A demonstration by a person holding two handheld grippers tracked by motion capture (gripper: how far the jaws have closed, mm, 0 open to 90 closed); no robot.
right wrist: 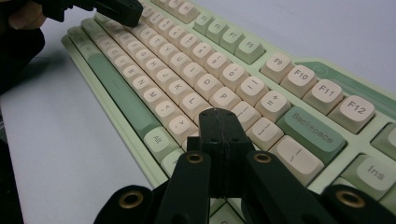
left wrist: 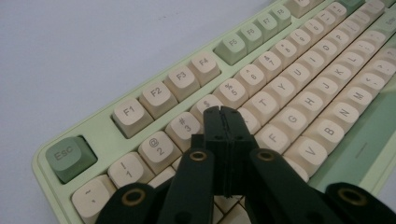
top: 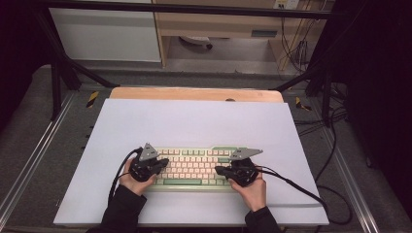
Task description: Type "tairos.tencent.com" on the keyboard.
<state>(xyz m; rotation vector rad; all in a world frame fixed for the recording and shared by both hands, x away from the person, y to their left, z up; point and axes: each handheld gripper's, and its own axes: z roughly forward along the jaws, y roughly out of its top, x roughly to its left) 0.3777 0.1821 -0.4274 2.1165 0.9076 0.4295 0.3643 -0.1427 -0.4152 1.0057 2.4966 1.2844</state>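
Centrally, a pale green keyboard [top: 194, 169] with cream keycaps was seen lying flat on the white sheet [top: 194, 121] that covered the table, near the sheet's front edge. Over the keyboard's left end the left gripper [top: 163, 162] was held, its jaws pressed together with nothing between them. In the left gripper view, the closed tips [left wrist: 223, 114] were placed over the key rows just below the number keys 3 and 4, with the green Esc key [left wrist: 70, 156] at the keyboard's corner off to one side; whether a keycap was actually touched could not be told. Over the keyboard's right end the right gripper [top: 221, 171] was held, its jaws likewise brought together on nothing. In the right gripper view, its tips [right wrist: 219, 119] were placed over the keys just beside the green Backspace key [right wrist: 312, 133], and the left gripper [right wrist: 119, 10] was seen above the keyboard's far end. Behind the keyboard, a wooden table edge [top: 194, 93] was left exposed beyond the sheet. A dark sleeve [top: 121, 208] was seen in front of the keyboard.
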